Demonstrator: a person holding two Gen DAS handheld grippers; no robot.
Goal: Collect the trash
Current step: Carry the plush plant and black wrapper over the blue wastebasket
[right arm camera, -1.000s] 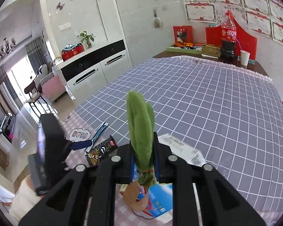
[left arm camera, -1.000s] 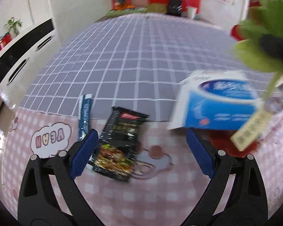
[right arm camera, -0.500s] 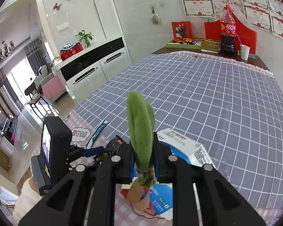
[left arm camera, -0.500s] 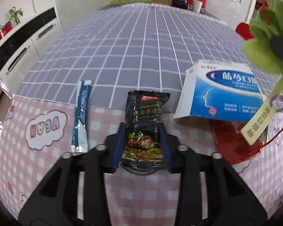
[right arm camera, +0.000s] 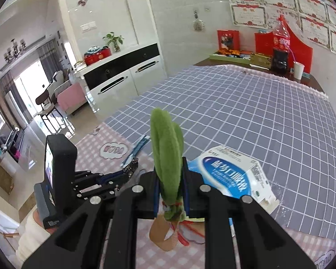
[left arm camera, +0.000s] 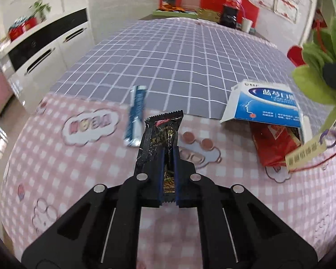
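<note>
- Left gripper jaws just closed, now pinching black wrapper, lifted off pink cloth.
- Right gripper clamped on green plush.

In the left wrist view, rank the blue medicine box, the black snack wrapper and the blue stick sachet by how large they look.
1. Blue medicine box, clearly the largest.
2. Black snack wrapper, pinched in the left gripper; it sits nearest the camera, so its lead over the sachet is unsure.
3. Blue stick sachet, narrowest, blurred.

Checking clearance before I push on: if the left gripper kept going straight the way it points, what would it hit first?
The left gripper, shut on the black snack wrapper, points down at the pink checked tablecloth; likely that first, though depth is unclear.
</note>
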